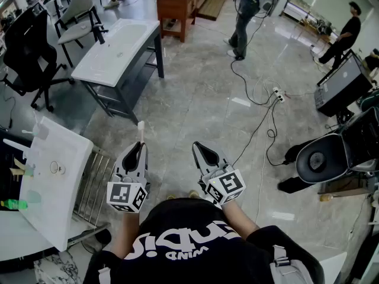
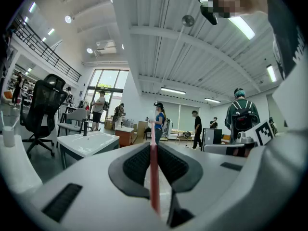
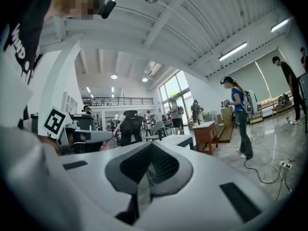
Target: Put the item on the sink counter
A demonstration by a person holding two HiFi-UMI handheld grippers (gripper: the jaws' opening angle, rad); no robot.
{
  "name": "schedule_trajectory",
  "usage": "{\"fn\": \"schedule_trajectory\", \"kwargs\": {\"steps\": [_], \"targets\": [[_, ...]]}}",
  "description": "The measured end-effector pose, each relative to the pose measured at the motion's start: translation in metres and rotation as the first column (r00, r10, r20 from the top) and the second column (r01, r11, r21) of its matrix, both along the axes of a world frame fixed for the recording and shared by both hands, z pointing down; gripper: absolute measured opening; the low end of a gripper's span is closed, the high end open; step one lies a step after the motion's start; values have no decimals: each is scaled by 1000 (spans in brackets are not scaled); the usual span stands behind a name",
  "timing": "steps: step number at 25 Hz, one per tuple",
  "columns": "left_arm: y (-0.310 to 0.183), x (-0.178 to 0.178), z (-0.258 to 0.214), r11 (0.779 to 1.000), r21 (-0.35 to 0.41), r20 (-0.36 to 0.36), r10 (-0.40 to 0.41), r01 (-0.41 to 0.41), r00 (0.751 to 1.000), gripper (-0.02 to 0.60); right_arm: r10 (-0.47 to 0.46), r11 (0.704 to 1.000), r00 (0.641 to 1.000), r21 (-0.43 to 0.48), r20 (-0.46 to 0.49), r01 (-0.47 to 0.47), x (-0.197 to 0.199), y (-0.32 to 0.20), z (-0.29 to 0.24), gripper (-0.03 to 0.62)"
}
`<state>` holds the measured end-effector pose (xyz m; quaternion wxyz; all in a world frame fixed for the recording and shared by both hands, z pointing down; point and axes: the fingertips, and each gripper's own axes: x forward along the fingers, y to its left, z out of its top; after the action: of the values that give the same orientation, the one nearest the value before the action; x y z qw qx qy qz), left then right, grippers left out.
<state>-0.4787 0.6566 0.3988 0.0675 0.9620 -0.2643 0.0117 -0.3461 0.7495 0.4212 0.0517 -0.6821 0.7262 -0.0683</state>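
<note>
We are pinching a thin red stick in the left gripper, its jaws closing narrowly on the shaft so that the dark pads are pressing it from both sides. The stick is running lengthwise down the seam between them. From the head view we are seeing what that close view is not giving: the stick's pale end is poking out just past the tips of the left gripper, over bare floor. The white sink counter is lying off to the left, near but apart from it. A second basin table is standing well ahead. The right gripper is showing its jaws drawn fully together, pad against pad. Its view is also catching the left gripper's marker cube beside it. In the head view we are carrying both grippers level and side by side before the chest. The right gripper is pointing forward alongside the left.
</note>
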Motion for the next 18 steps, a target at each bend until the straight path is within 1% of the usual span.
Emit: {"fn": "schedule_trajectory", "kwargs": {"steps": [7,12,16,18], "targets": [[-5,-8,-4,1000,19,0,9,-9,1000,63,-5,1000,1000,13,-12,6,-13,-8,-3,18],[-11,-19,-5,1000,20,0,19,-19,1000,63,-15,999,1000,35,2,15,-27,-14,-9,18],[-14,-30,0,999,25,14,39,-39,999,63,4,1000,1000,26,3,-4,-36,-12,-5,18],[-19,-34,-2,999,30,7,45,-45,999,63,21,1000,1000,20,-3,-21,-37,-11,-1,18]]}}
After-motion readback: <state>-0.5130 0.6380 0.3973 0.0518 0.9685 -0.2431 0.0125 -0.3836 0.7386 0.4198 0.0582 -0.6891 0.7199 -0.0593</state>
